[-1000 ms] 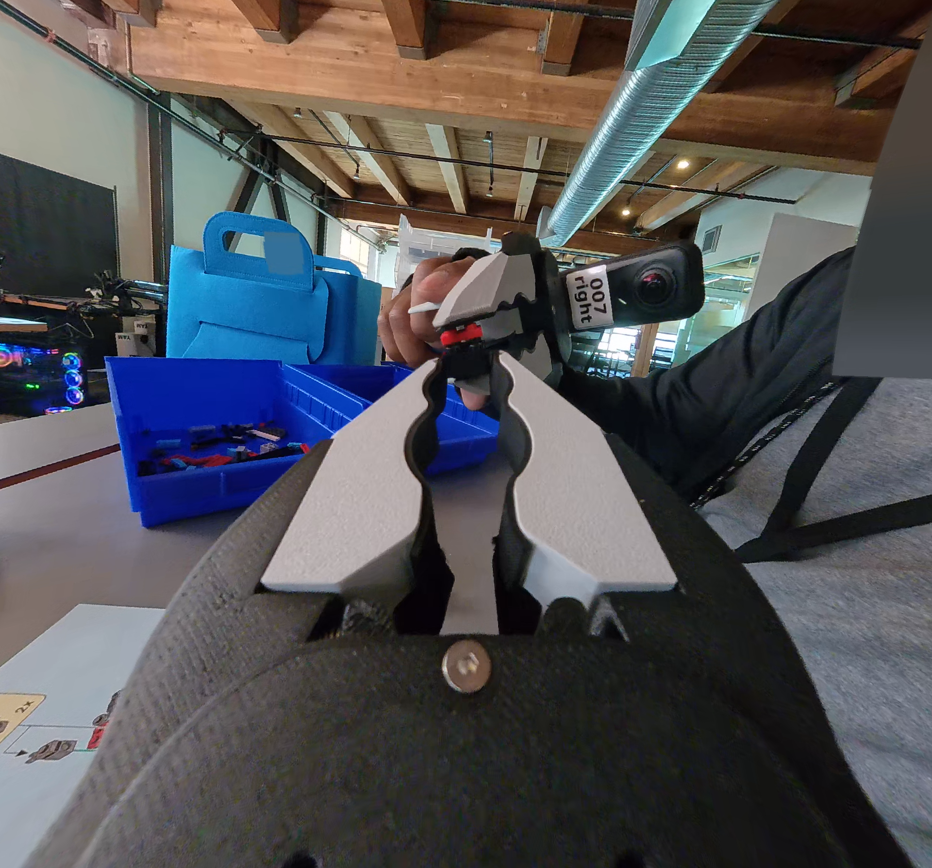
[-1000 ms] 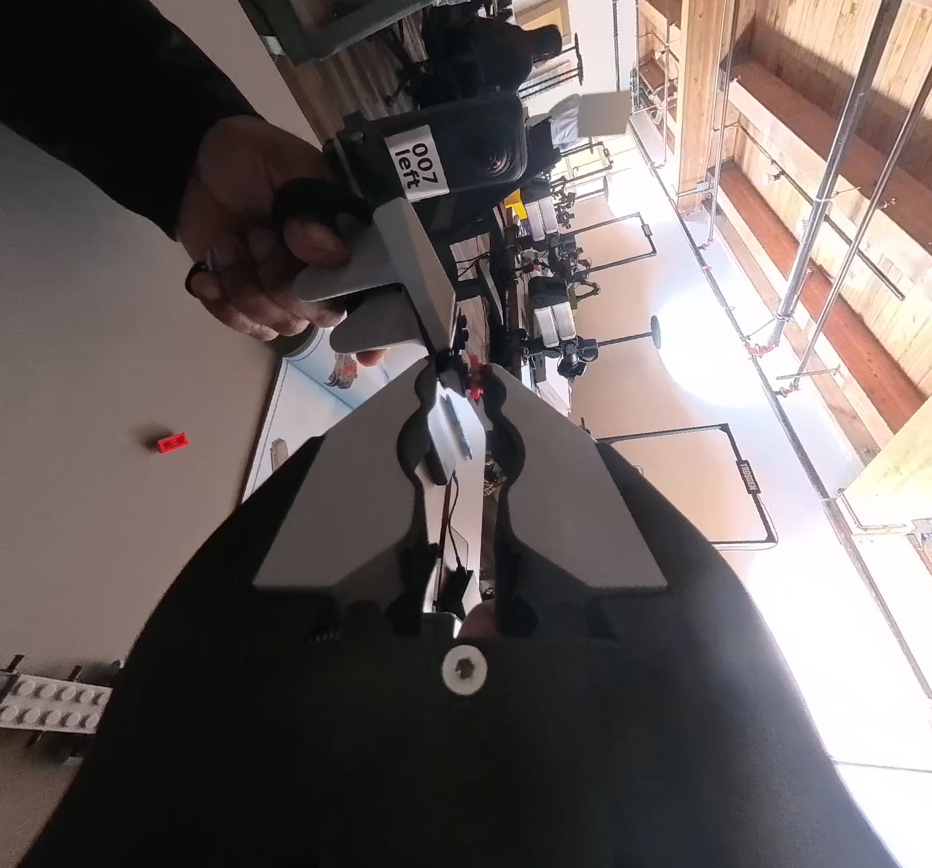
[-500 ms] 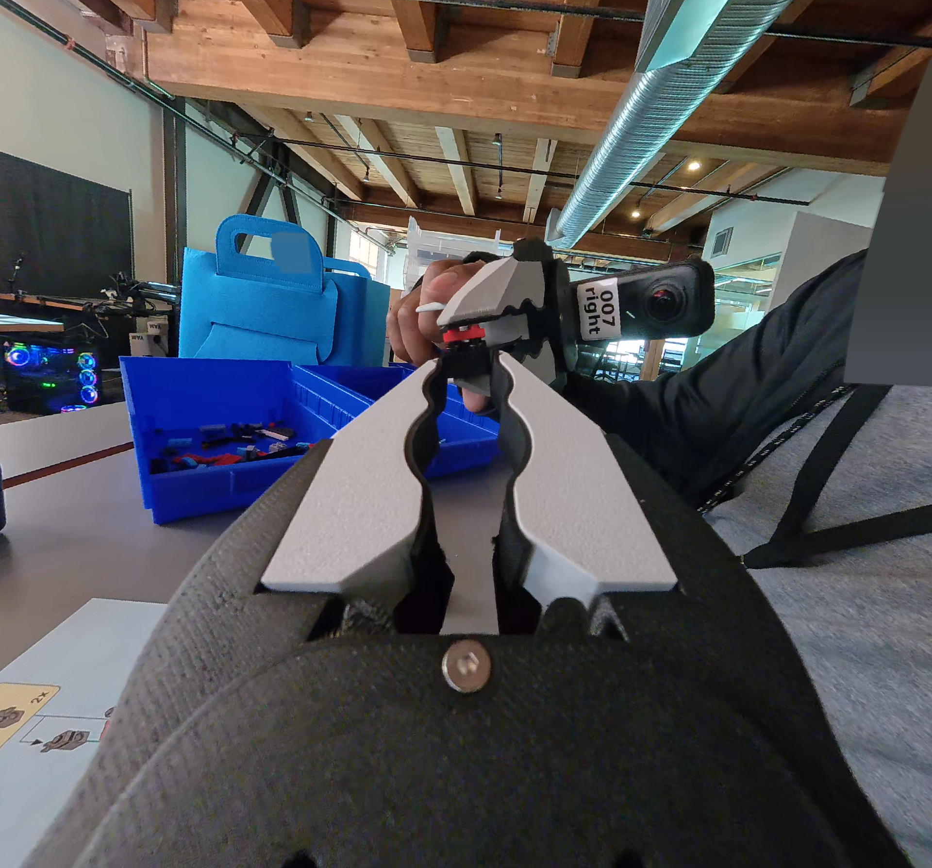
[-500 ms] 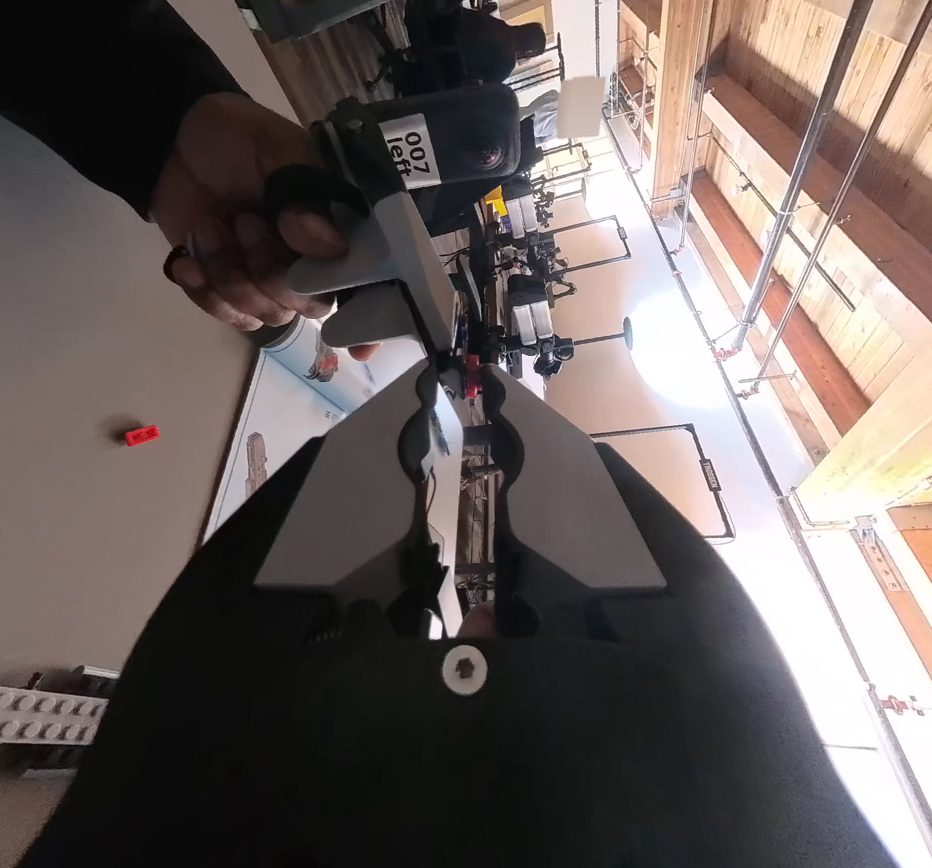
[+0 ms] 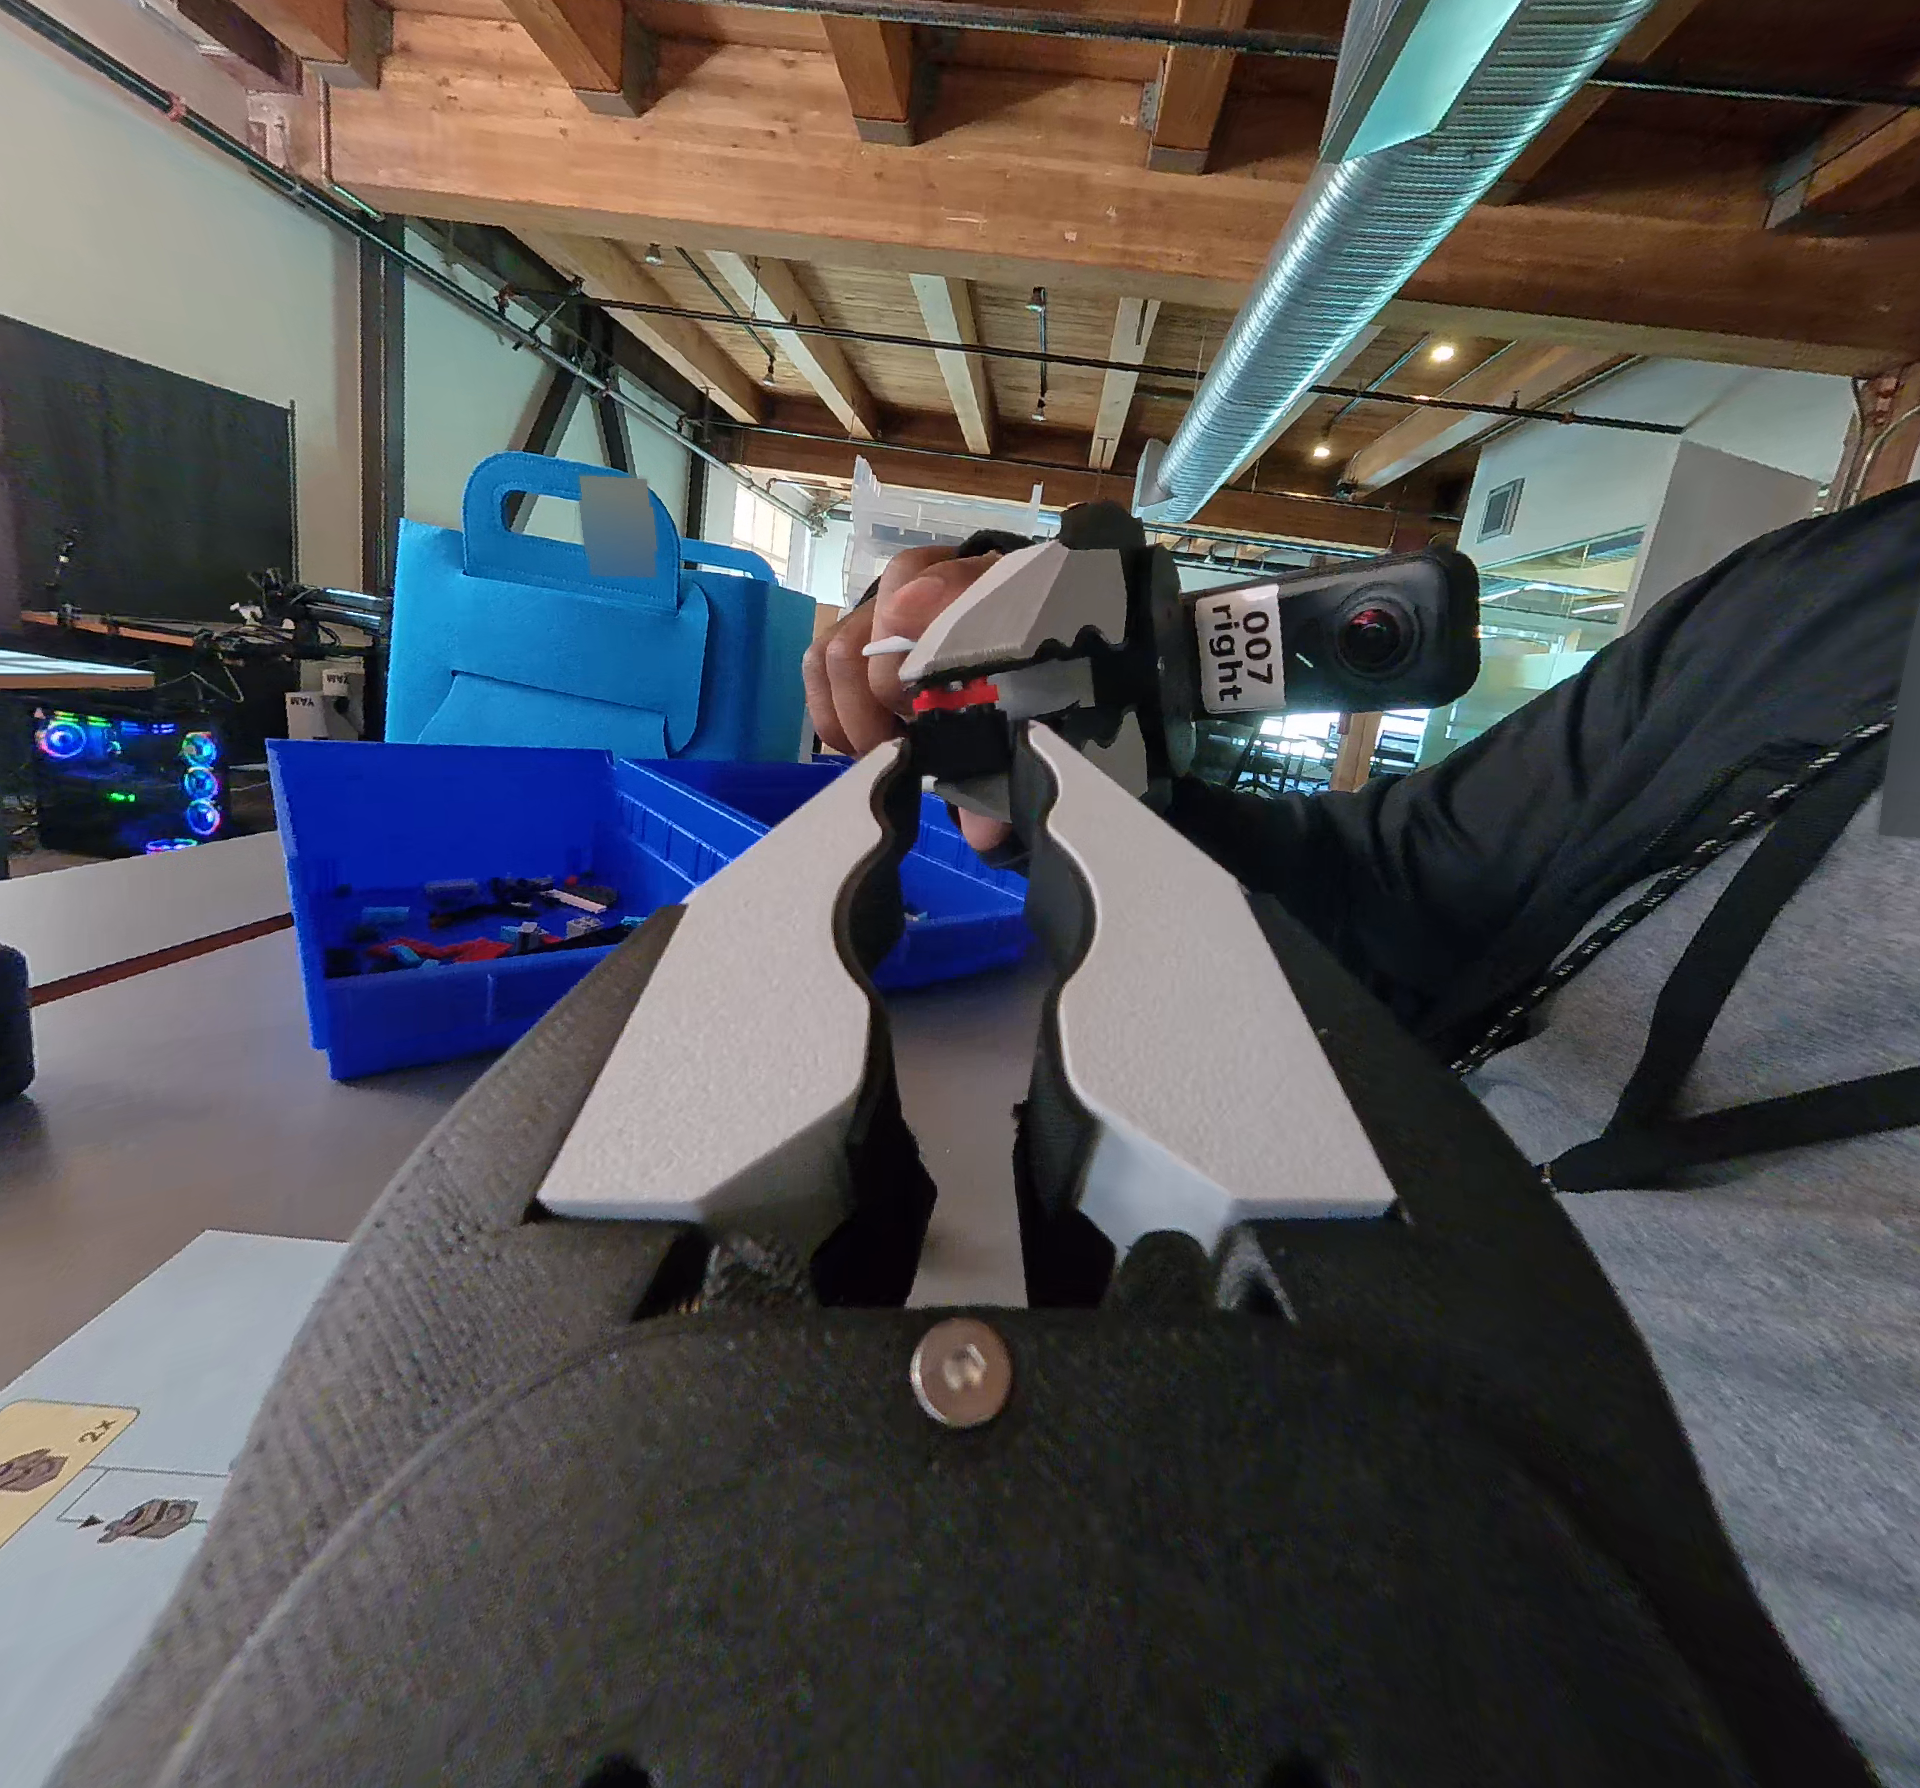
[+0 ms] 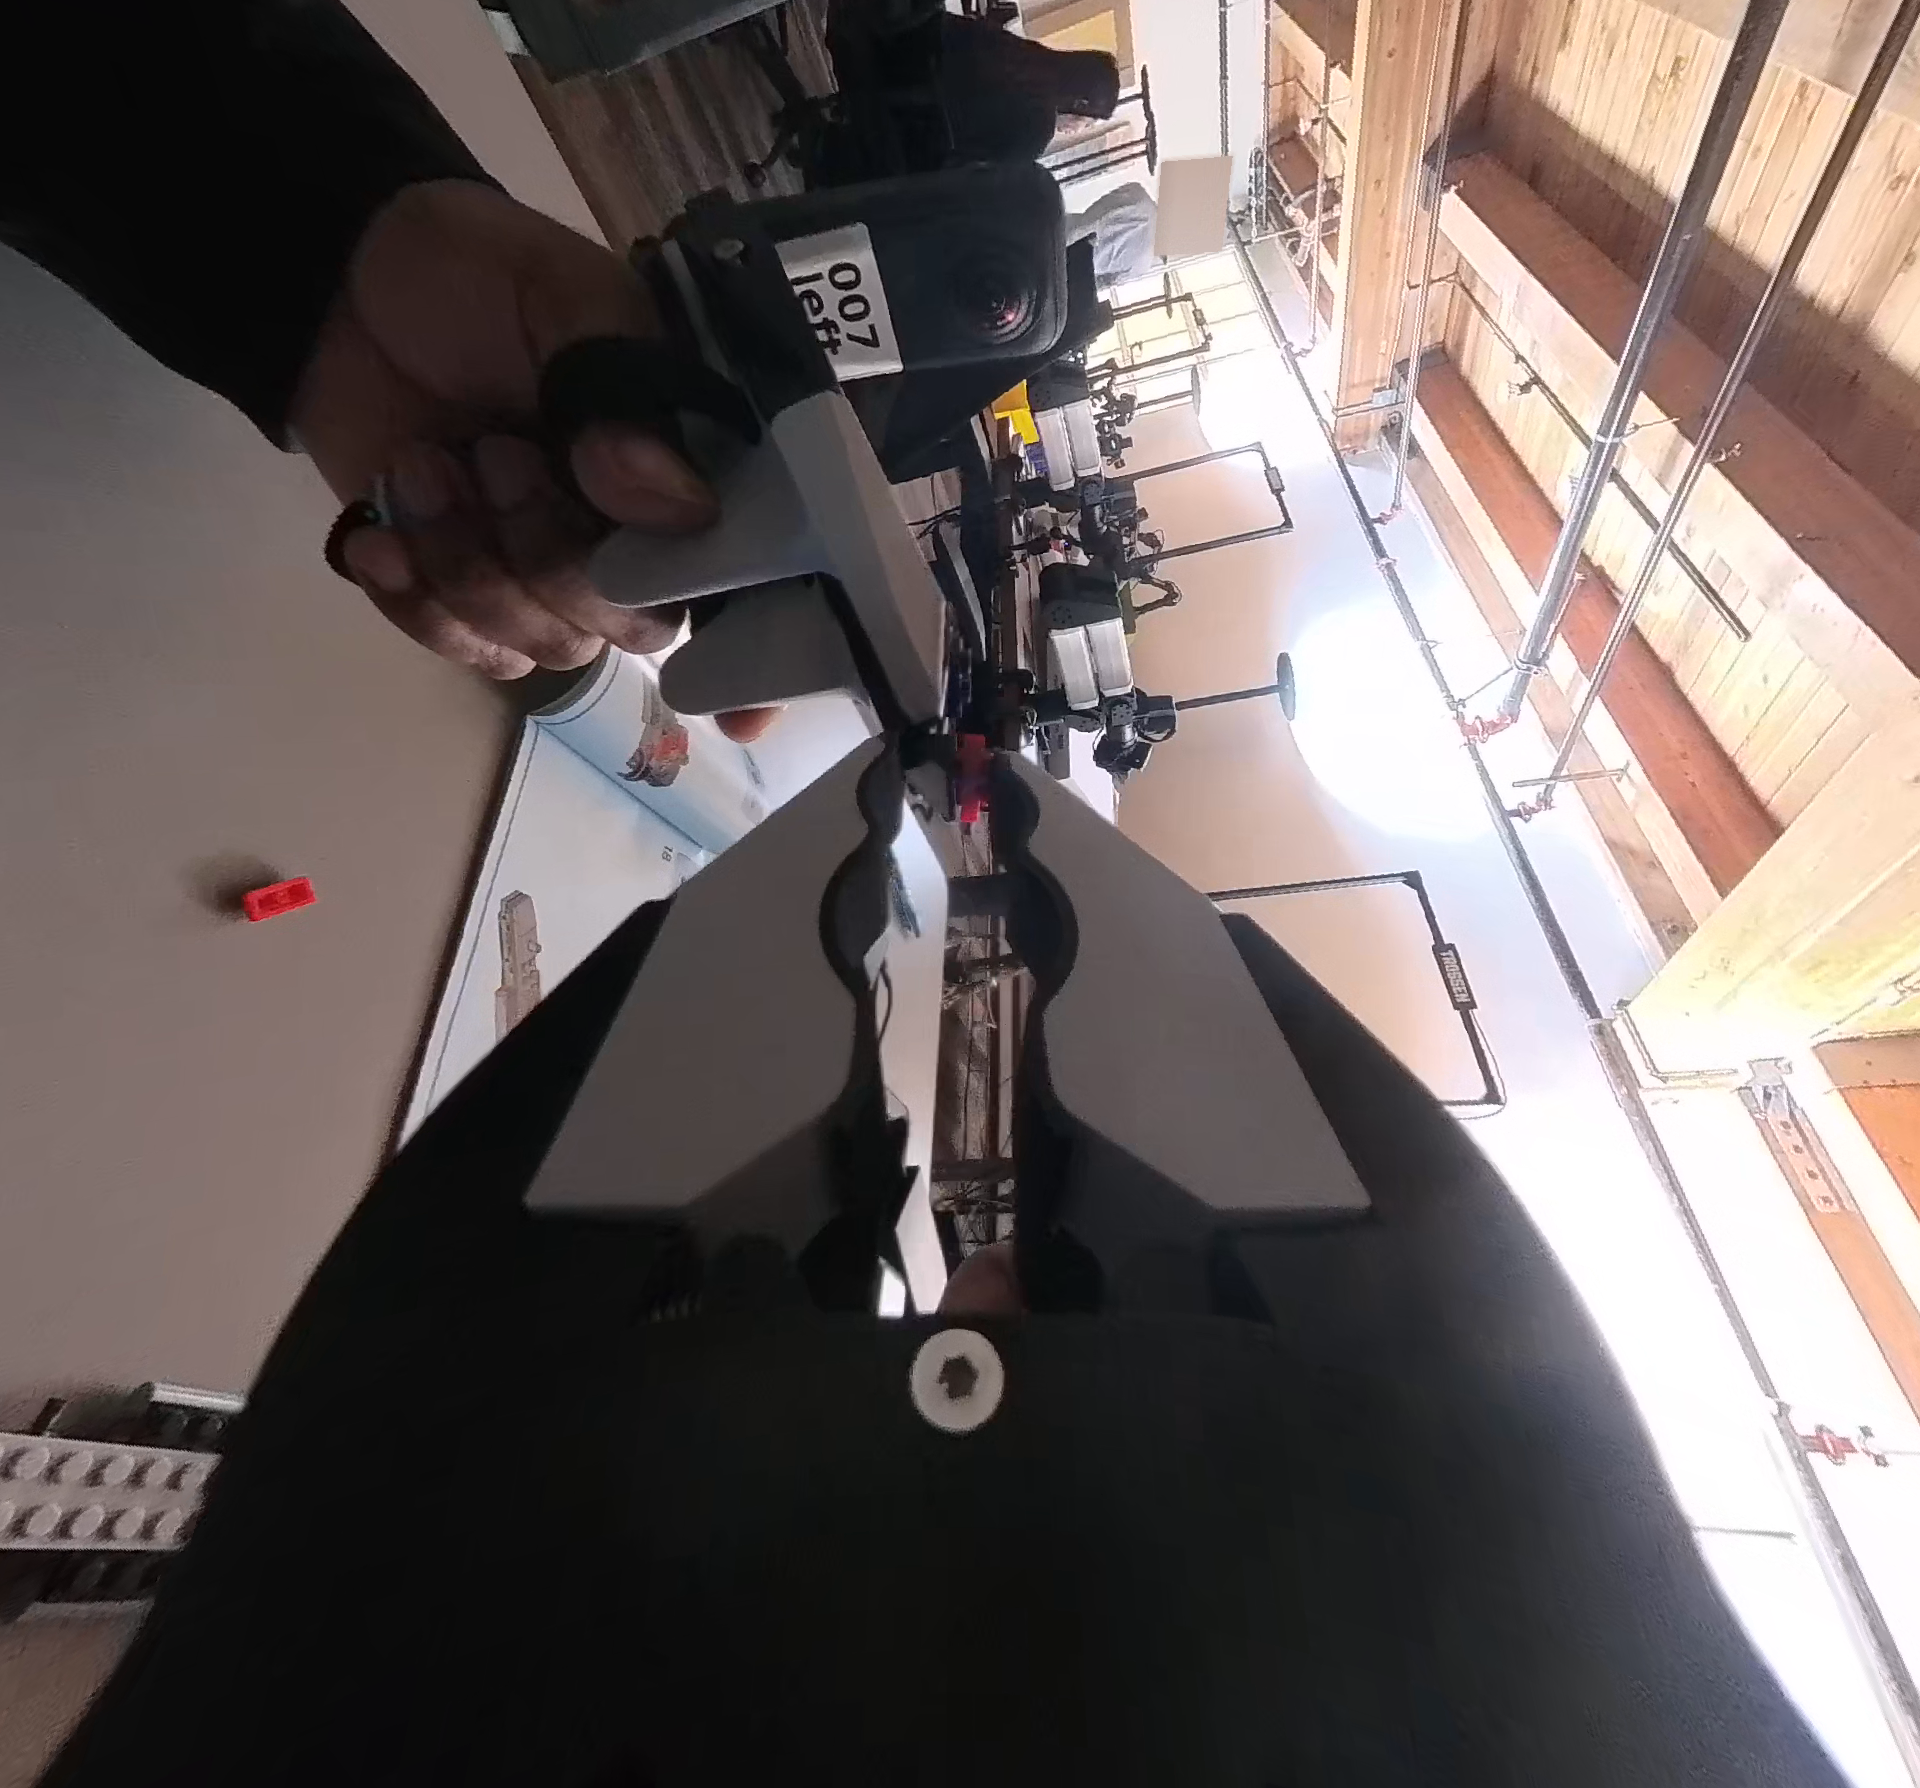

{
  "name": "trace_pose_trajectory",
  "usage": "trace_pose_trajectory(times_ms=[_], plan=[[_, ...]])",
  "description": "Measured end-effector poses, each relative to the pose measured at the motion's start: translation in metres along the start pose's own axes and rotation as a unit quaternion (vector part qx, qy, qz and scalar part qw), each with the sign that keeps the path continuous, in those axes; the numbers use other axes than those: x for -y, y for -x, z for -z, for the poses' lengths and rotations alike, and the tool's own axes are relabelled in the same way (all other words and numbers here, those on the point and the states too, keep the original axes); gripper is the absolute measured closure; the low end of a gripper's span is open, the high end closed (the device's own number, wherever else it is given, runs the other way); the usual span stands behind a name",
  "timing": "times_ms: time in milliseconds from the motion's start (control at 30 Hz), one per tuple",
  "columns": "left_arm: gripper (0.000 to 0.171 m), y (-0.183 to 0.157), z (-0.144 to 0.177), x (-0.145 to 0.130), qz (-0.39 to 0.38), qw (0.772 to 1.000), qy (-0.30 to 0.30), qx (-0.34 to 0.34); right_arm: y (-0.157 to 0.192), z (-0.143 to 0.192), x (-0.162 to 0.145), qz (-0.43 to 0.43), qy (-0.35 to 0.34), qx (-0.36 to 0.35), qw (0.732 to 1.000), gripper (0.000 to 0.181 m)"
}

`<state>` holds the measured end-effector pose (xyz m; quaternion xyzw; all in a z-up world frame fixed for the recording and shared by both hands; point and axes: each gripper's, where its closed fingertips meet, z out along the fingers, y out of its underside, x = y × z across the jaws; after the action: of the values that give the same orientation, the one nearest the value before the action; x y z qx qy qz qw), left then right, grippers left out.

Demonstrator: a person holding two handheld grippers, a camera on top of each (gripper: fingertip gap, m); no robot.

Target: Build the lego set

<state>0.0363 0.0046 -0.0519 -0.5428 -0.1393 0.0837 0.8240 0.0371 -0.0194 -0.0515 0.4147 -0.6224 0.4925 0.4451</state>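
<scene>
My left gripper [image 5: 961,764] is shut on a small black lego piece [image 5: 963,746] held up in the air. My right gripper [image 6: 940,774] meets it tip to tip and is shut on a small red piece [image 6: 974,774] that sits against the black one. The red piece [image 5: 951,699] shows in the left wrist view between the right gripper's fingers [image 5: 997,611]. The left gripper's fingers [image 6: 862,533] show in the right wrist view. A loose red brick [image 6: 276,895] lies on the grey table. A grey studded plate [image 6: 94,1510] lies at the near edge.
A blue bin [image 5: 416,813] with several loose pieces stands on the table, with a blue felt bag [image 5: 561,637] behind it. An instruction booklet [image 5: 156,1343] lies under the left gripper; it also shows in the right wrist view [image 6: 582,865]. A person's dark sleeve [image 5: 1558,803] is on the right. Less than 4 cm separates the two grippers' tips.
Both grippers stay tip to tip on the black and red pieces. The left wrist view has swung slightly left, so the blue bin sits further right. The grips are unchanged.
</scene>
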Motion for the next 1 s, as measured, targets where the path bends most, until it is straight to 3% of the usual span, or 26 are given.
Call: trace_pose_trajectory(times_ms=[833,1000], plan=[[0.154,0.003,0.003,0.01,0.019,0.999,-0.037,0.002,-0.008,-0.004,0.0,0.005,0.012,-0.009,1.0,0.165],[0.155,0.002,0.005,0.013,0.024,0.999,-0.048,-0.002,-0.012,0.0,0.003,-0.031,-0.012,-0.015,0.999,0.152]])
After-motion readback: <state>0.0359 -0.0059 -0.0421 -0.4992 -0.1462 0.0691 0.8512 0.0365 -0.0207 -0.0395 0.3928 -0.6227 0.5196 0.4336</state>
